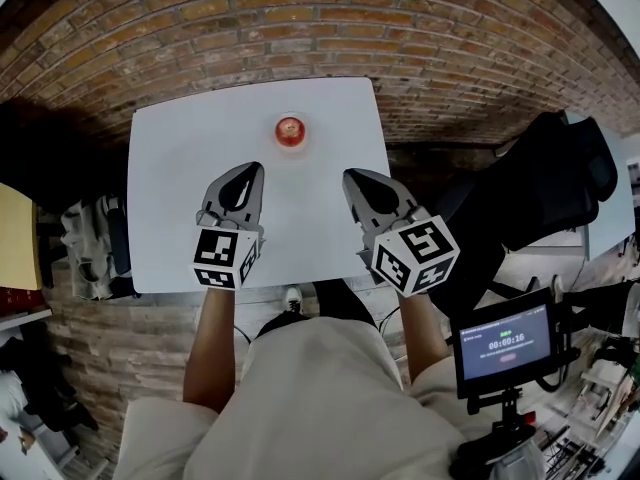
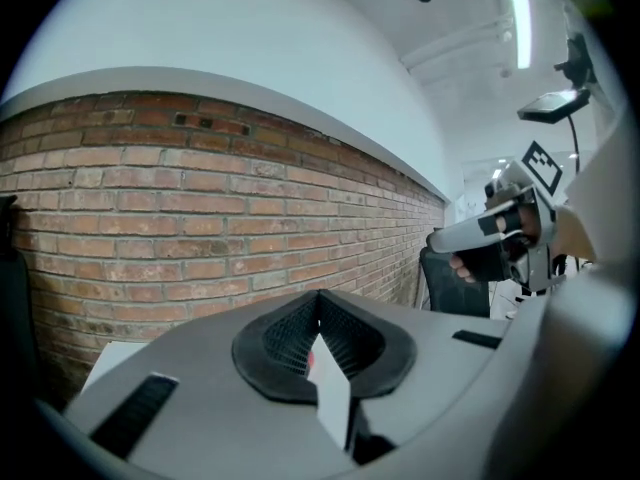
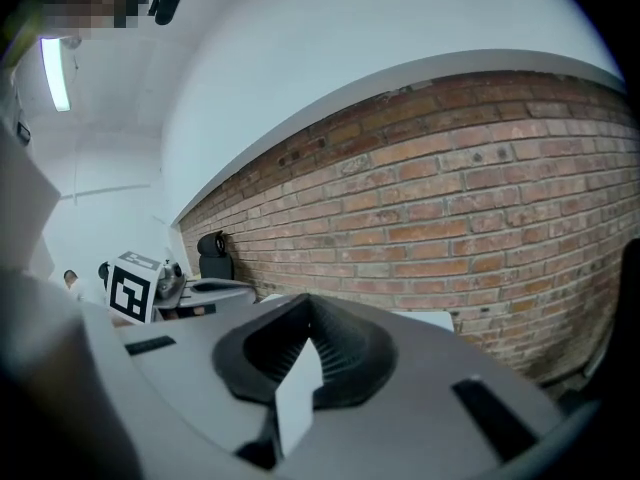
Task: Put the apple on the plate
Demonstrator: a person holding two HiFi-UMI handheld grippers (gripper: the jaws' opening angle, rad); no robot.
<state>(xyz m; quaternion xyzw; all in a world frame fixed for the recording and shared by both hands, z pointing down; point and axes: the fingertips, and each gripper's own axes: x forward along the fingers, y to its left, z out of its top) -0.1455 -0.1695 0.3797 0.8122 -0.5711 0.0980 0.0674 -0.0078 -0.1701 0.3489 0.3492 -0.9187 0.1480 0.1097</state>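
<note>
Head view shows a white table (image 1: 180,218) by a brick wall (image 1: 300,28). The red apple (image 1: 289,130) sits near the far edge of the table, on what looks like a small pale plate (image 1: 306,142) that is hard to see. The 2 grippers are over the near half of the table, well apart from the apple. The left gripper (image 1: 251,168) has its jaws pressed together with nothing in them. The right gripper (image 1: 352,176) is clenched too, and it holds nothing. Both point toward the wall.
</note>
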